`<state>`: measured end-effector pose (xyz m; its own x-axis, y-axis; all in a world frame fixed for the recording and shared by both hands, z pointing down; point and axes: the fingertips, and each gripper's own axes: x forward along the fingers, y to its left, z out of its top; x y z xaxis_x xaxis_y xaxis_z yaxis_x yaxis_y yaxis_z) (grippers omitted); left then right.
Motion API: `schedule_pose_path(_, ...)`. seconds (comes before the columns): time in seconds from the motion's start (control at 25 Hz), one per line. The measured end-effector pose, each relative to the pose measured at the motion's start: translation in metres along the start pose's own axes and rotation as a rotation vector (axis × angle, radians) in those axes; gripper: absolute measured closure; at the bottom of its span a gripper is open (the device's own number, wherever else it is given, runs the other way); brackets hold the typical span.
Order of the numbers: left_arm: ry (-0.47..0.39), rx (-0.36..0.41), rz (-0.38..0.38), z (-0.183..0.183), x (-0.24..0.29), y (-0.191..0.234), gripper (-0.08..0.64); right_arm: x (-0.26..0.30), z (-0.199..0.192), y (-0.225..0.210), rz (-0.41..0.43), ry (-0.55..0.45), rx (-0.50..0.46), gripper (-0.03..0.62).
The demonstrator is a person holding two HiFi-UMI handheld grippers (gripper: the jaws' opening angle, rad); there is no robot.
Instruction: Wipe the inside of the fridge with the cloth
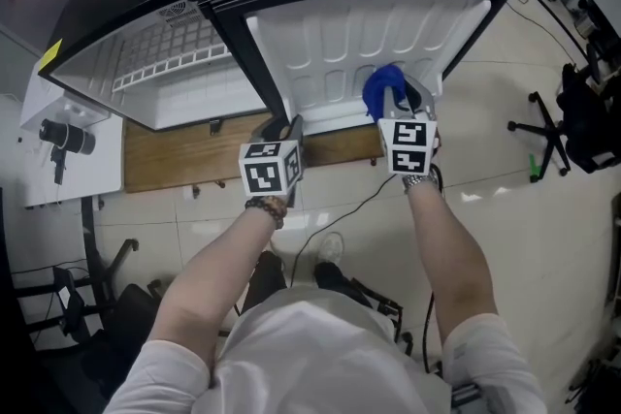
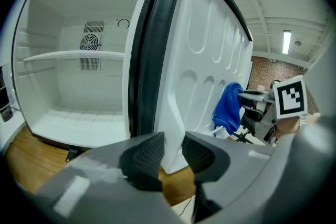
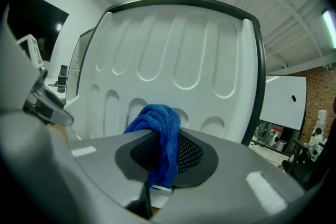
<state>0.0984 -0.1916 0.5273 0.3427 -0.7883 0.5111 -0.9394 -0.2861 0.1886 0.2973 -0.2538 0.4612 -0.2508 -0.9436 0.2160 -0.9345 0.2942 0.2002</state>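
The small fridge point(image 1: 184, 82) stands open, its white inside point(image 2: 73, 113) with one shelf point(image 2: 73, 55) bare. Its door point(image 1: 369, 44) is swung out to the right, the moulded inner liner point(image 3: 173, 50) facing me. My left gripper point(image 1: 284, 127) is shut on the door's lower edge near the hinge side, the white edge point(image 2: 173, 134) pinched between its pads point(image 2: 144, 157). My right gripper point(image 1: 406, 102) is shut on a bunched blue cloth point(image 1: 383, 87), which sits against the lower part of the liner. From the left gripper view the cloth point(image 2: 228, 107) hangs beside the door, and in the right gripper view the cloth point(image 3: 157, 123) bulges over the jaws point(image 3: 165, 152).
The fridge rests on a wooden board point(image 1: 184, 155) on the pale floor. A white table with a black device point(image 1: 63, 141) is at the left. An office chair point(image 1: 553, 126) stands at the right. A cable point(image 1: 340, 218) trails across the floor near my feet.
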Motion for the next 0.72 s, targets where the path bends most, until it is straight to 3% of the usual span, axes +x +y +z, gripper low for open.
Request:
schedule_pose_path(0.52, -0.002, 0.003, 0.011, 0.0, -0.001, 0.0, 0.451, -0.012, -0.01, -0.076, -0.162, 0.043, 0.006, 0.543)
schedule_pose_path(0.72, 0.001, 0.001, 0.014, -0.001, -0.001, 0.0, 0.451, -0.014, -0.012, -0.088, -0.187, 0.05, -0.003, 0.543)
